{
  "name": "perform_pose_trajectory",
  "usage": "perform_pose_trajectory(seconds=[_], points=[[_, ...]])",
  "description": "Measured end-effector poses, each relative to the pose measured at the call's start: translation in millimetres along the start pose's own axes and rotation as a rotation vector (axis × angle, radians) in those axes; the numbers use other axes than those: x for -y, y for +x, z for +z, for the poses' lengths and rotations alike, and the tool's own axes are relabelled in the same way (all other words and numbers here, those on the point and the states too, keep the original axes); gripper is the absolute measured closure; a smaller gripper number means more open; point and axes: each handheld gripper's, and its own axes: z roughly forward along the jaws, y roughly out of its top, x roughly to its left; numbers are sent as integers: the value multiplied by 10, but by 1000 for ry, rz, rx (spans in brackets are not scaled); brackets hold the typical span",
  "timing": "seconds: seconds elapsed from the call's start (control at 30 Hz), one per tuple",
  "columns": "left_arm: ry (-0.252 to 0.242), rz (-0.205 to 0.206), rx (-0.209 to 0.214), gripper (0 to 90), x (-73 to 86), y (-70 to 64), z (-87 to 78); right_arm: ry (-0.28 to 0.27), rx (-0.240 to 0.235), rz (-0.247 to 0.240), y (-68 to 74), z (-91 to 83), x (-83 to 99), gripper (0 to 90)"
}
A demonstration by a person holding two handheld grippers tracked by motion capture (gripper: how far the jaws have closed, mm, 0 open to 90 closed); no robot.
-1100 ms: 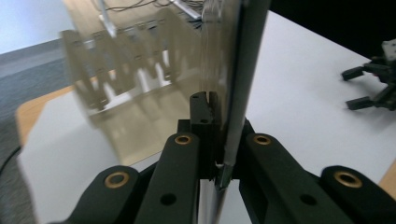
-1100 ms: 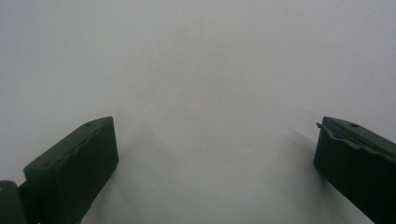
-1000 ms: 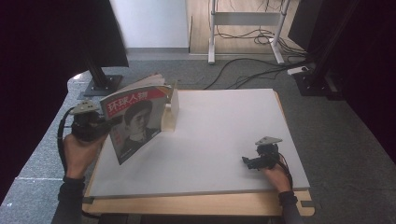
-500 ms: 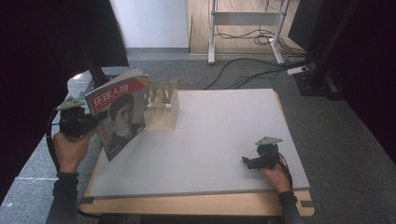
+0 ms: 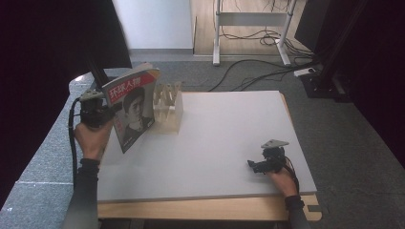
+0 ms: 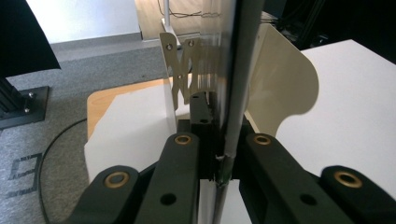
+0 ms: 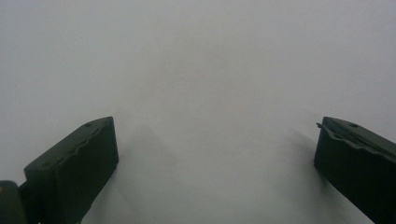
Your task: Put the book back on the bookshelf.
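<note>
A magazine [image 5: 131, 107] with a portrait and red lettering on its cover is held upright above the table's left edge, my left gripper [image 5: 111, 109] shut on its spine side. In the left gripper view the magazine [image 6: 238, 70] runs edge-on between the jaws of the left gripper [image 6: 224, 161]. A pale wooden slotted rack [image 5: 168, 109] stands on the white table top [image 5: 224, 133] just right of the magazine; the rack [image 6: 187, 70] shows beyond the jaws. My right gripper [image 5: 254, 165] rests near the front right of the table, open [image 7: 215, 158] with nothing between its jaws.
A dark monitor stand base [image 5: 100, 76] sits on the grey floor beyond the left corner. Cables [image 5: 258, 71] and a metal desk frame [image 5: 253, 28] lie behind the table. The table's wooden front edge [image 5: 205, 207] runs along the bottom.
My left gripper has carried the magazine leftward and up, away from the rack, turning it more upright. The right gripper has stayed in place.
</note>
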Motion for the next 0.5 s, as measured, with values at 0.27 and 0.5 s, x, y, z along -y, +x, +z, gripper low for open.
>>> perform_pose_trajectory(seconds=[0.27,0.5], points=[[-45,-24,-13,870,-13,-20,275,-1,0,0,-1,1,0,0],[-82,-10,-18,868,115,-14,395,-1,0,0,0,0,1,0]])
